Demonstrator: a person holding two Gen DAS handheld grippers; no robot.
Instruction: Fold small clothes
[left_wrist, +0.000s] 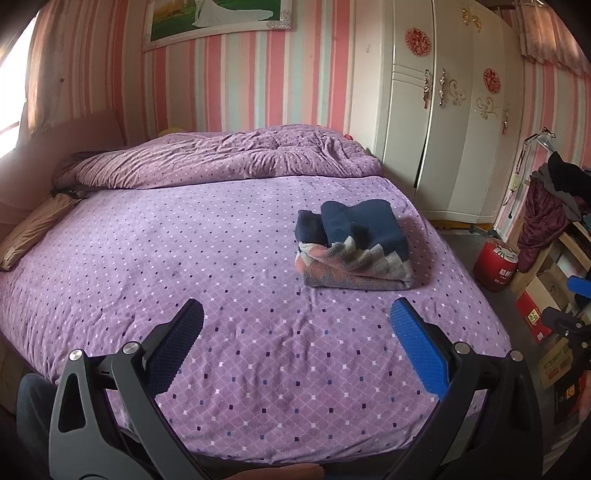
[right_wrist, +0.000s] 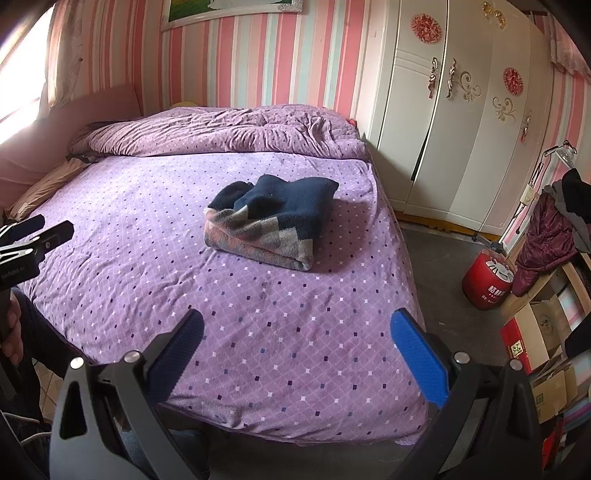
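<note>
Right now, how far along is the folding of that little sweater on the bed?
Done, by the look of it: the navy and patchwork sweater lies in a compact folded bundle on the purple bedspread. In hand: nothing; the left hand-held gripper and the right hand-held gripper are both open and empty, held back from it. Left: no other unfolded small clothes show on the bed.

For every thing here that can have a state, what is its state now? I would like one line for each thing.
sweater: folded, lying on the bed, not held.
left hand-held gripper: open, empty, above the bed.
right hand-held gripper: open, empty, above the bed.
quilt: bunched up along the far side of the bed.
wardrobe: doors closed.
</note>
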